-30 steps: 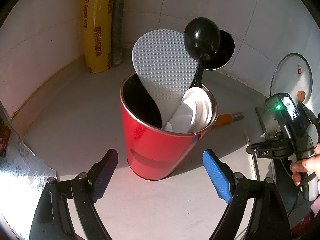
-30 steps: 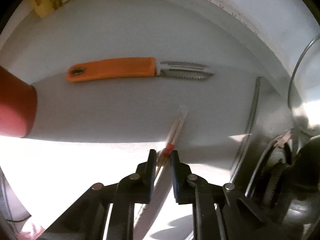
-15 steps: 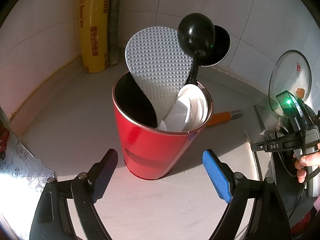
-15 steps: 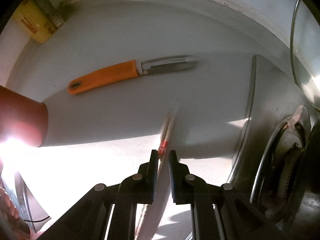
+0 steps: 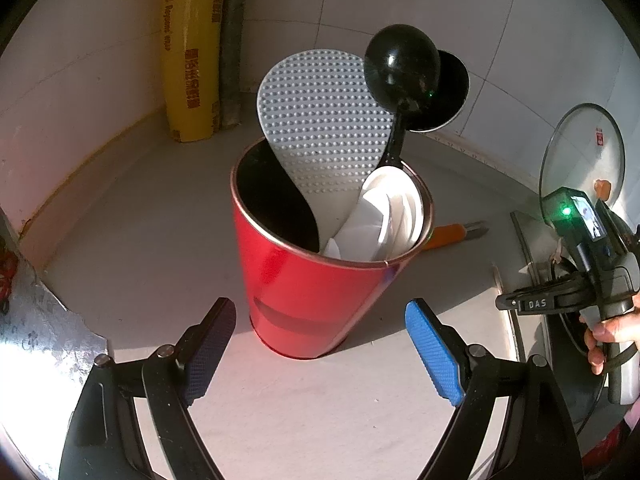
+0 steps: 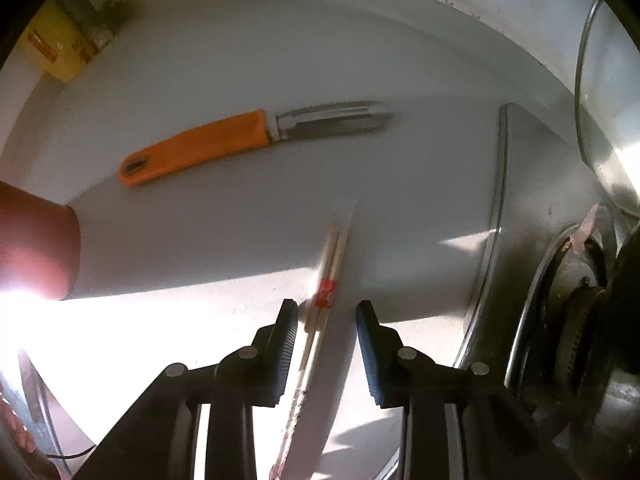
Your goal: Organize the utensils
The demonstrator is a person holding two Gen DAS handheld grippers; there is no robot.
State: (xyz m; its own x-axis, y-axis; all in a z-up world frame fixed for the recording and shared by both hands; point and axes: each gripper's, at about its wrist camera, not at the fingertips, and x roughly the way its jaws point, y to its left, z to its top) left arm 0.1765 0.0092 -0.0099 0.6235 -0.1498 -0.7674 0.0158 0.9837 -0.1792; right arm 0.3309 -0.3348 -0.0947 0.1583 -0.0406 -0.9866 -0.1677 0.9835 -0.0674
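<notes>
A red cup [image 5: 312, 280] stands on the white counter and holds a dotted white rice paddle [image 5: 328, 120], a black ladle [image 5: 400, 68] and white spoons [image 5: 396, 208]. My left gripper [image 5: 320, 308] is open, its pads standing clear on either side of the cup's base. In the right wrist view my right gripper [image 6: 327, 308] points down at the counter and its jaws are opening. A pair of wooden chopsticks [image 6: 334, 256] with a red band lies between them, touched by neither pad. An orange-handled peeler [image 6: 200, 152] lies beyond, to the right of the cup [image 6: 36, 240].
A yellow roll of wrap [image 5: 192, 48] stands in the back corner. A glass lid [image 5: 580, 152] leans on the tiled wall at right, above a steel hob with a burner [image 6: 576, 328]. Foil [image 5: 40, 320] covers the near left edge. A hand [image 5: 608, 332] holds the right gripper.
The right jaws were shut on the chopsticks and have now parted, leaving them loose in the gap. The left gripper and the cup have kept their places.
</notes>
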